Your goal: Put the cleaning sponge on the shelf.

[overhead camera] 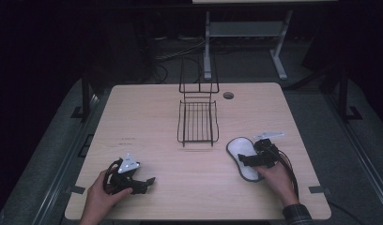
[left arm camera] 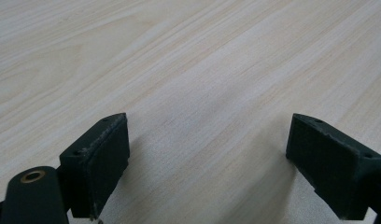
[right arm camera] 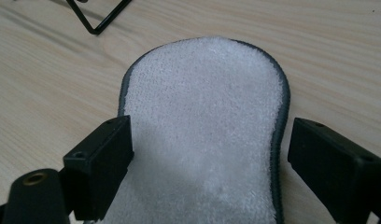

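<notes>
A white fuzzy pad (overhead camera: 240, 149) with a grey rim lies flat on the wooden table (overhead camera: 142, 122) at the front right. My right gripper (overhead camera: 248, 161) hovers low over its near end, held by a hand in a plaid sleeve. In the right gripper view the pad (right arm camera: 207, 107) runs away between the two black jaws, and the right gripper (right arm camera: 209, 172) is open, with neither pad pressing on it. At the front left my left gripper (overhead camera: 147, 182) rests near the table. In its own view the left gripper (left arm camera: 207, 168) stands open over bare wood.
A black wire rack (overhead camera: 197, 123) stands at the table's middle, its upright back toward the far edge; one corner of the rack (right arm camera: 100, 18) lies just beyond the pad. A round cable hole (overhead camera: 228, 95) sits near the far edge. Bare wood lies between the two grippers.
</notes>
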Available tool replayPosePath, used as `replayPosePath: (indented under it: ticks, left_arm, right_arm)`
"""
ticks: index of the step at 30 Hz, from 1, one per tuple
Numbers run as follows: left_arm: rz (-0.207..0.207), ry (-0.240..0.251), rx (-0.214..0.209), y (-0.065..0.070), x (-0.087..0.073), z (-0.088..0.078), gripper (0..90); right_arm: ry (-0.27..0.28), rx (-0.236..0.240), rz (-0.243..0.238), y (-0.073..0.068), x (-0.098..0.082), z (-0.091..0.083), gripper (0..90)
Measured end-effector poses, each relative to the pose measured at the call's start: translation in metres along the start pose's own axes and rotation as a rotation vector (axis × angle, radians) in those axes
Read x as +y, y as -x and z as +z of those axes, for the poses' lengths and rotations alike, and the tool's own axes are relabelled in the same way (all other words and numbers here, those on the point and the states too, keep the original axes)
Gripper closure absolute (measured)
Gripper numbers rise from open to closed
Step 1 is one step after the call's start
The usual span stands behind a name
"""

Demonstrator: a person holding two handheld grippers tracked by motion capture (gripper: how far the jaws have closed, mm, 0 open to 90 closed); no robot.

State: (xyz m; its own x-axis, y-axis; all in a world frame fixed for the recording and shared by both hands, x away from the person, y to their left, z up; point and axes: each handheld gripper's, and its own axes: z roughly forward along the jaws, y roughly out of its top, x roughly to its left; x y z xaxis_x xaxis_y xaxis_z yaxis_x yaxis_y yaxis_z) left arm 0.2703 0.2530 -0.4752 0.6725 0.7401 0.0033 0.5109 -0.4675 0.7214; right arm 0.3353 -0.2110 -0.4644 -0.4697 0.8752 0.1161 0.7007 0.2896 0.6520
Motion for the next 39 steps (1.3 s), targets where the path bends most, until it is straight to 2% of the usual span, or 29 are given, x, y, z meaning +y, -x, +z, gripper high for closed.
replayPosePath:
  ticks: [4, 8, 16, 25, 30, 39]
  left_arm:
    - [0.0, 0.0, 0.0, 0.0, 0.0, 0.0, 12.5]
    - [0.0, 0.0, 0.0, 0.0, 0.0, 0.0, 12.5]
    - [0.004, -0.002, 0.0, 0.0, 0.0, 0.0, 12.5]
    - [0.001, 0.0, 0.0, 0.0, 0.0, 0.0, 12.5]
    - [0.0, 0.0, 0.0, 0.0, 0.0, 0.0, 12.5]
    - [0.002, 0.0, 0.0, 0.0, 0.0, 0.0, 12.5]
  right_arm:
    - [-0.017, 0.008, 0.012, 0.0, -0.001, 0.002, 13.4]
    - [-0.027, -0.005, 0.018, -0.002, -0.002, 0.003, 13.6]
    - [-0.036, -0.022, 0.021, -0.007, -0.002, 0.003, 19.8]
    - [-0.042, -0.011, 0.013, -0.007, -0.002, 0.0, 24.9]
    - [-0.03, -0.014, -0.016, -0.009, 0.001, -0.005, 30.2]
    - [0.024, 0.009, -0.019, -0.007, 0.003, -0.017, 43.4]
